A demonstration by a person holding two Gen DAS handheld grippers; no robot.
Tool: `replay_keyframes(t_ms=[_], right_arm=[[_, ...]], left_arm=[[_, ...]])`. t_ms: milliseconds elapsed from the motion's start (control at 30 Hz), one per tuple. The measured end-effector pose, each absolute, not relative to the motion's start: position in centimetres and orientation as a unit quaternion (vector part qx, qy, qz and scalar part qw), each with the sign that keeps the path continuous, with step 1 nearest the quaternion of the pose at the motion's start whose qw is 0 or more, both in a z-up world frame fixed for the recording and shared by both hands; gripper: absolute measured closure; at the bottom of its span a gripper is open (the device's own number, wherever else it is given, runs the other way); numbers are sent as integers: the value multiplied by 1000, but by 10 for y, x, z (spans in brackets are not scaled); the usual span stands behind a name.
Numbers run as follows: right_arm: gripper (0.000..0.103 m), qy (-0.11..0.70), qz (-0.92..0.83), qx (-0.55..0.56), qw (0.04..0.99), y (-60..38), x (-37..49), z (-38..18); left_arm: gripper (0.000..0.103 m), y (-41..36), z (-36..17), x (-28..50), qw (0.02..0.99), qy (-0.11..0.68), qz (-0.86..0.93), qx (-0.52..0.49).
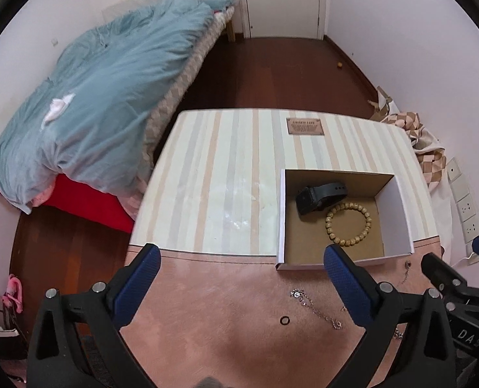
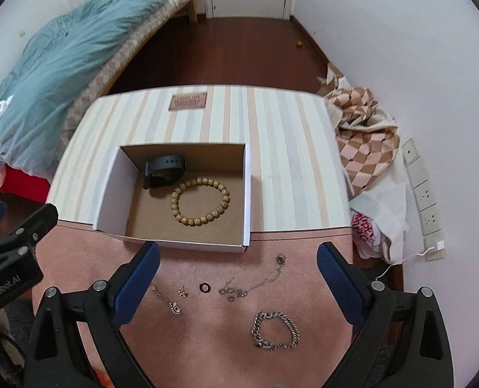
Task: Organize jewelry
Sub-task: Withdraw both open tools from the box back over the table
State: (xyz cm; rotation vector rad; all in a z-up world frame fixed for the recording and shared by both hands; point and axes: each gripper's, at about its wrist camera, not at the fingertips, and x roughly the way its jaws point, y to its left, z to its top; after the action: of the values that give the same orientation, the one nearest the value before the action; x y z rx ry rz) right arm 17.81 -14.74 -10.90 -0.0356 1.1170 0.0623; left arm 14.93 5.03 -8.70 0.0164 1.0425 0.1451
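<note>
Both grippers empty, jaws apart; right gripper [image 2: 238, 278] should drop straight onto chain bracelet [image 2: 275, 330], pinch one side, carry to box [image 2: 247, 194].

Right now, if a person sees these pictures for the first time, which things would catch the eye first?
Probably the open white box on the striped table top, with a wooden bead bracelet and a black watch lying inside it. Next, the loose jewelry on the pink mat in front of the box: a heavy chain bracelet, a thin chain and a small dark ring. Both tools, left and right, hang open above the mat.
</note>
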Motion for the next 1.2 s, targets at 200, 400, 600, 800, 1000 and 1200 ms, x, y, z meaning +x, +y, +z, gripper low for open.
replay_keyframes(t_ms=[200, 400, 600, 800, 1000, 1200], right_arm=[[4, 499, 24, -12, 866, -149, 149, -75], [4, 478, 22, -10, 878, -150, 123, -51], [4, 467, 20, -14, 884, -150, 109, -43], [4, 463, 25, 2, 886, -157, 103, -40], [4, 470, 19, 38, 882, -177, 95, -55], [4, 523, -31, 84, 848, -214, 82, -120]], left_arm=[[0, 49, -60, 123, 878, 475, 60, 6], [0, 49, -38, 99, 888, 457, 52, 3], [0, 45, -26, 85, 893, 447, 47, 2], [0, 42, -27, 80, 891, 447, 77, 9], [0, 48, -41, 70, 894, 438, 98, 5], [0, 46, -90, 61, 876, 470, 106, 1]])
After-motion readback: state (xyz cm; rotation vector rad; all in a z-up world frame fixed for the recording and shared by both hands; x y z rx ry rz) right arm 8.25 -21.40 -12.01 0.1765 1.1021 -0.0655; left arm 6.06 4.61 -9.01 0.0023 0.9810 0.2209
